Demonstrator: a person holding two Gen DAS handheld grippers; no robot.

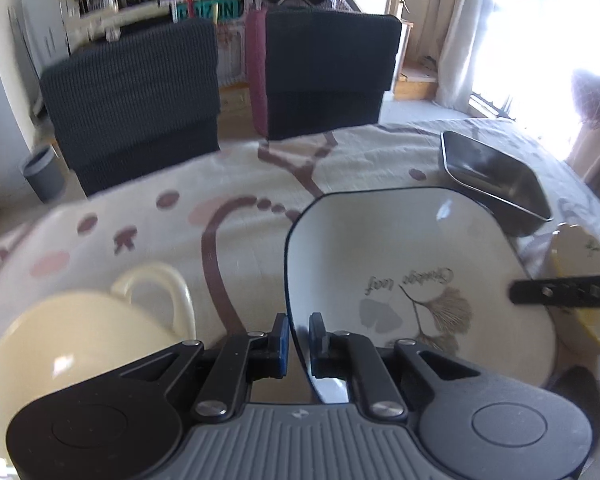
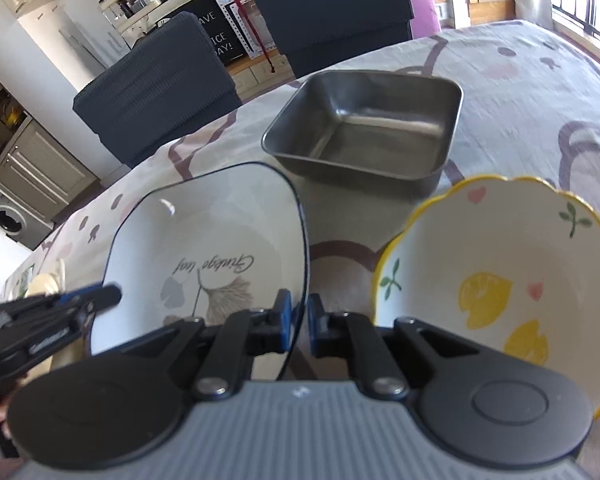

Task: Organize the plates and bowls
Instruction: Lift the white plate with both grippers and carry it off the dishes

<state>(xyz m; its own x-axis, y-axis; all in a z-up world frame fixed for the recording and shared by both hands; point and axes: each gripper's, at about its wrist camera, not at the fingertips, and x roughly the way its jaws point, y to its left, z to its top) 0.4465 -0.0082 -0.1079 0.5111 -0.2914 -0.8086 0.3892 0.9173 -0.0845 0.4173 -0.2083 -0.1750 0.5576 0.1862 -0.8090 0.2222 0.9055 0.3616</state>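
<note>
A white square plate [image 1: 412, 264] with a dark rim and a ginkgo leaf print lies in front of both cameras. My left gripper [image 1: 299, 340] is shut on its near left rim, with the edge pinched between the blue pads. My right gripper [image 2: 299, 320] is shut on the right rim of the same plate [image 2: 204, 248]. One right finger [image 1: 560, 290] reaches over the plate's right side in the left wrist view. The left gripper [image 2: 110, 295] shows at the plate's left edge in the right wrist view. I cannot tell whether the plate is lifted off the cloth.
A cream cup [image 1: 72, 332] with a handle sits left of the plate. A flower-patterned bowl [image 2: 500, 280] with a yellow scalloped rim stands close on the right. Behind is a square metal pan [image 2: 364, 132]. The patterned tablecloth [image 1: 240, 184] runs back to two dark chairs [image 1: 132, 96].
</note>
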